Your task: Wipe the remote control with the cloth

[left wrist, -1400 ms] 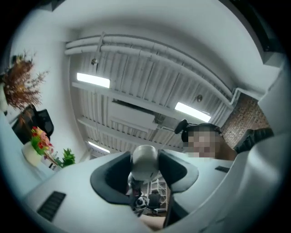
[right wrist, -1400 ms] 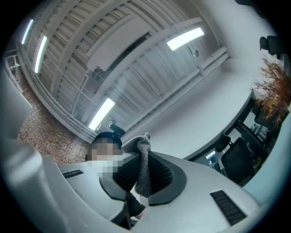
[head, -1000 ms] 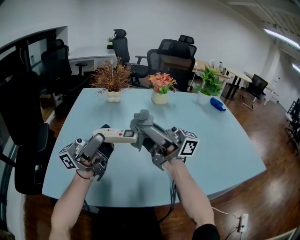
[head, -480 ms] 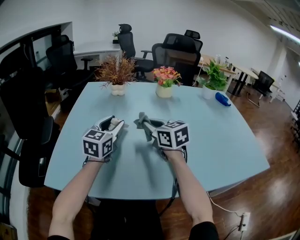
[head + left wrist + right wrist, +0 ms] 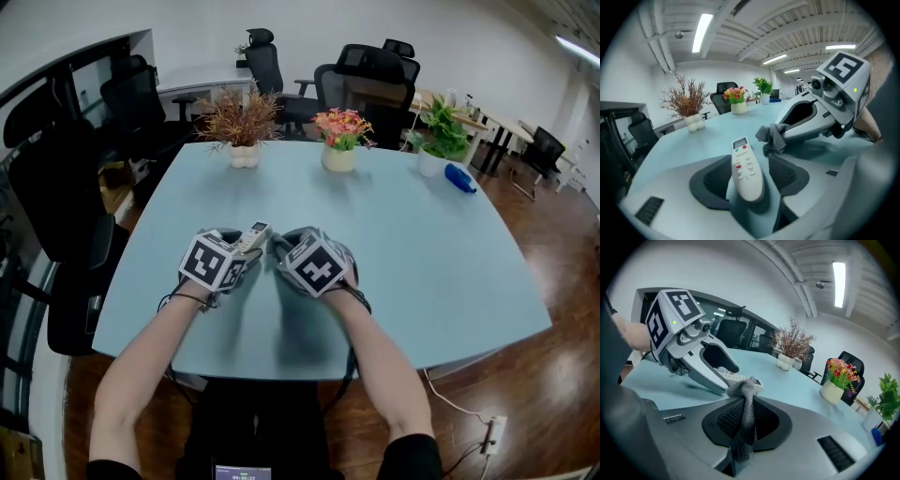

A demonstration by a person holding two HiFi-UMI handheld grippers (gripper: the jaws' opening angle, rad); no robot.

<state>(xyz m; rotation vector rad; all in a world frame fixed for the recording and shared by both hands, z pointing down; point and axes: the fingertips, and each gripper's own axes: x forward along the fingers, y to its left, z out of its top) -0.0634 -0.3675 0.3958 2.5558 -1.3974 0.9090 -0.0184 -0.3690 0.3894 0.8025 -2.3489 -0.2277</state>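
Grey cloth (image 5: 742, 390) pinched in right gripper (image 5: 743, 417); left gripper (image 5: 751, 177) opening, remote (image 5: 744, 161) seemingly loose between; both angled down.

Left gripper (image 5: 246, 249) and right gripper (image 5: 281, 247) dropped from mid-air to table (image 5: 422, 244) level, marker cubes (image 5: 214, 261) rolled upward. Left fingers (image 5: 710, 180) just opening; remote control (image 5: 746, 171) between them swung from 3 o'clock to 1 o'clock.

Right tool (image 5: 746, 416): jaws pinched on the grey cloth (image 5: 743, 397), which bunches up above the pads.
Left tool (image 5: 727, 377): just ahead, low over the tabletop (image 5: 801, 385). Its jaws have just been opening, with the white remote control (image 5: 737, 378) between them.
Cloth tip: at the remote control's end; contact cannot be told.
Behind: dried plant (image 5: 793, 345), flower pot (image 5: 836, 380).
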